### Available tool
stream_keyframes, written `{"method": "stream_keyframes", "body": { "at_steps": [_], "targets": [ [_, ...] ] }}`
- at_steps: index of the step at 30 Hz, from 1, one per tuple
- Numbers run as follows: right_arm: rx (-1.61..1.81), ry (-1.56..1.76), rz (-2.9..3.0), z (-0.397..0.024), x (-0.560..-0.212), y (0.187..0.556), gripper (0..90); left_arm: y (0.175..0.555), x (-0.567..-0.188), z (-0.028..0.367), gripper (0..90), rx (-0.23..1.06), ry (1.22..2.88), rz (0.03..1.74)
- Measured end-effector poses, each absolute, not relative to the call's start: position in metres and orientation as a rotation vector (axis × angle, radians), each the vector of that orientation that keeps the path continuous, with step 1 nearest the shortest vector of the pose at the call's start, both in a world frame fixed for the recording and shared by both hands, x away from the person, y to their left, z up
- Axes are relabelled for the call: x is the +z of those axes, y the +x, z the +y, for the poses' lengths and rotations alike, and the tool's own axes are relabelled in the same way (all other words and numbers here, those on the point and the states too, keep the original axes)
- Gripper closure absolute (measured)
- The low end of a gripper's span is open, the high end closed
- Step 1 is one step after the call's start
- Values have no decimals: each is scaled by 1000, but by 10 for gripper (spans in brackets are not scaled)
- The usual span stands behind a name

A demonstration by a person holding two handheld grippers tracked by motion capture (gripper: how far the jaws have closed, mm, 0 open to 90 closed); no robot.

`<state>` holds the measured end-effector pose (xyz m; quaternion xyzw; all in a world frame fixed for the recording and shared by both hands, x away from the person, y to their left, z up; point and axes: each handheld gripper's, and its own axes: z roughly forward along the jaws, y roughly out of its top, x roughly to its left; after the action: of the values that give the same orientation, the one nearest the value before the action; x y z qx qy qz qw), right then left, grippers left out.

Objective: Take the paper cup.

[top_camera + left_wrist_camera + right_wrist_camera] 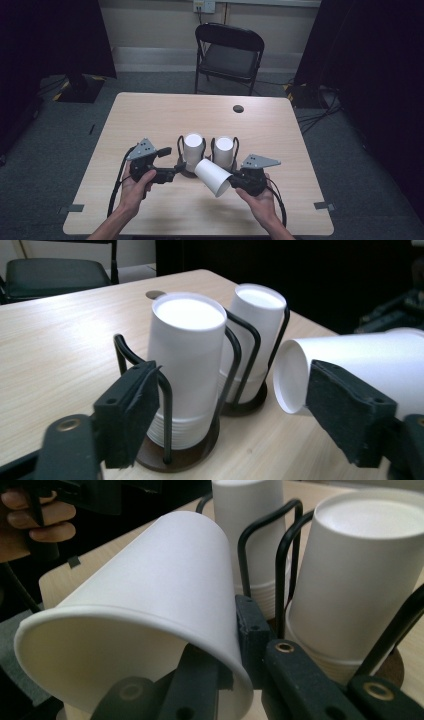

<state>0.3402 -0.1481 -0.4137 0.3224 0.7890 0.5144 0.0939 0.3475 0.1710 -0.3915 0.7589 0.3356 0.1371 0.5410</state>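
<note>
Two stacks of upside-down white paper cups stand in black wire holders at mid-table: the left stack (193, 146) (187, 355) and the right stack (223, 150) (255, 325) (355, 575). My right gripper (232, 179) (225, 665) is shut on the rim of a single white cup (212, 176) (150, 605) (360, 362). That cup is tilted on its side in front of the stacks, base toward the left gripper. My left gripper (181, 168) (240, 405) stands open just in front of the left stack, nothing between its pads (127, 415).
The wooden table (150, 115) has a round cable hole (238, 108) at the back right. A black folding chair (227, 52) stands behind the table. Each holder has a round brown base (175, 457). Dark curtains hang on both sides.
</note>
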Motion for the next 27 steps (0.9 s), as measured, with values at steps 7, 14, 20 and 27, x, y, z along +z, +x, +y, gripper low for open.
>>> {"method": "stream_keyframes", "body": {
  "at_steps": [7,14,20,27],
  "targets": [
    [1477,985,2413,-149,-417,344,873,341,-398,166,182,372,1894,729],
    [1447,971,2475,-142,-416,343,877,343,-407,169,194,310,1935,731],
    [1417,993,2532,-138,-416,350,877,341,-409,165,206,262,1964,681],
    [1357,1005,2603,-136,-417,357,877,337,-411,159,186,268,1988,636]
  ]
}}
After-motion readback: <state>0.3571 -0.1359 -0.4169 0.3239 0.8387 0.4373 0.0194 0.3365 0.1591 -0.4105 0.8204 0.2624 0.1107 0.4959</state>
